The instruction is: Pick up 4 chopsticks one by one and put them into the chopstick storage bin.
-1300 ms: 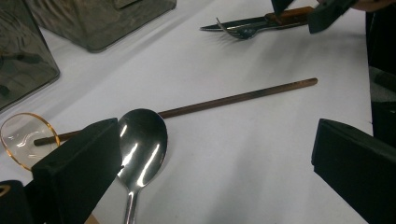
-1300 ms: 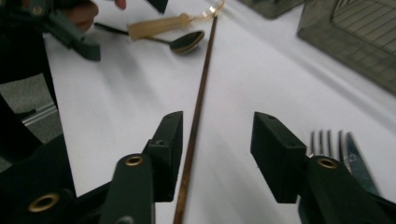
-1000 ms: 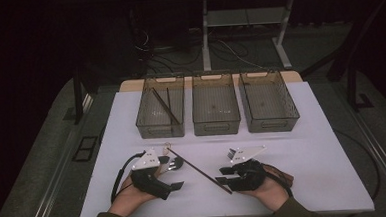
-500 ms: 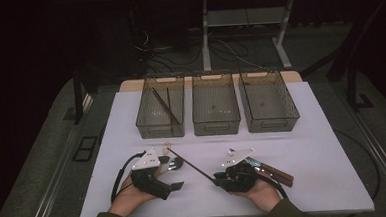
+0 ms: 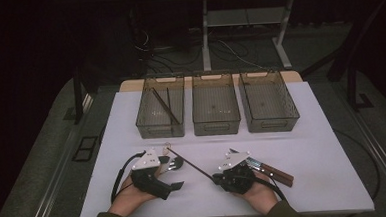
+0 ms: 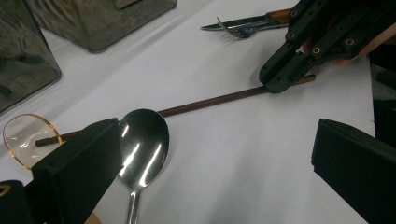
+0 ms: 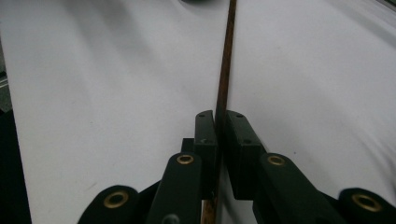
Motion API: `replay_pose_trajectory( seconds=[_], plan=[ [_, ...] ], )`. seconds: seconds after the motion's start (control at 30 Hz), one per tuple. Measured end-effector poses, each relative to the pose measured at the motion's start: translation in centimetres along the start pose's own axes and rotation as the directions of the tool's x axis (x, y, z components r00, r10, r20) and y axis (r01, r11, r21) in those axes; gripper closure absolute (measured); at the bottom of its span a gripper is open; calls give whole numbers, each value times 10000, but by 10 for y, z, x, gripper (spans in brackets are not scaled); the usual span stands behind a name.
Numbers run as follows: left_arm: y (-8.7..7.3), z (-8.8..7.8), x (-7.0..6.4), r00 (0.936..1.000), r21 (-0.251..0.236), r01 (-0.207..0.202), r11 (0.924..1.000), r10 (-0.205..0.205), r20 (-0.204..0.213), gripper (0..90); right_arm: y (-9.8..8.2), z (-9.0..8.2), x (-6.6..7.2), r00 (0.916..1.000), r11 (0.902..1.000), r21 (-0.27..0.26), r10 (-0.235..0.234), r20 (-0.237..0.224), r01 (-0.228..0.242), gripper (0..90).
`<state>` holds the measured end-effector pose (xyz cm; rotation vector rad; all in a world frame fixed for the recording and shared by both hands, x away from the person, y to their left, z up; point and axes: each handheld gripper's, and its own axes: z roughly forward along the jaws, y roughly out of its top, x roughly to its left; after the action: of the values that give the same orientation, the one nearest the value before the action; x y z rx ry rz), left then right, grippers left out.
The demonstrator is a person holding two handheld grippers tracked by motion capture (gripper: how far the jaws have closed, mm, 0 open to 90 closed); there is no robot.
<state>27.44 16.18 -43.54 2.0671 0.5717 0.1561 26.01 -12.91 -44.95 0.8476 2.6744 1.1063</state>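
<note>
A long dark brown chopstick (image 5: 191, 163) lies aslant on the white table (image 5: 313, 147). My right gripper (image 5: 216, 178) has just been closing, and its jaws now press on the chopstick's near end (image 7: 223, 70). In the right gripper view the gripper (image 7: 219, 117) has the stick running straight out between its pads. From the left gripper view I see this grip (image 6: 280, 80) too. My left gripper (image 5: 173, 173) stands open over a steel spoon (image 6: 142, 145), whose bowl lies beside its left jaw without being gripped.
Three dark see-through bins (image 5: 216, 103) stand in a row at the back; the left bin (image 5: 160, 107) holds chopsticks. A brown-handled knife (image 5: 272, 172) and a fork (image 6: 243, 31) lie right of my right hand. A small clear orange-rimmed disc (image 6: 25, 140) sits at the chopstick's far end.
My right hand has shifted slightly left and uncovered the knife beside it. Its jaws have closed onto the chopstick's near end. The left hand has stayed put.
</note>
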Motion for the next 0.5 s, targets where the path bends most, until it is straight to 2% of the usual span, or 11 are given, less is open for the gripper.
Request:
replay_pose_trajectory(
  seconds=[0.27,0.5],
  plan=[
    [0,0,0,10000,-31,1,10000,-1,-9,10,0,0,2,9996,10000,5,66,260,-66,842],
    [0,-1,0,10000,-20,14,10000,-14,9,10,1,0,2,9994,9996,-12,278,198,-277,847]
  ],
)
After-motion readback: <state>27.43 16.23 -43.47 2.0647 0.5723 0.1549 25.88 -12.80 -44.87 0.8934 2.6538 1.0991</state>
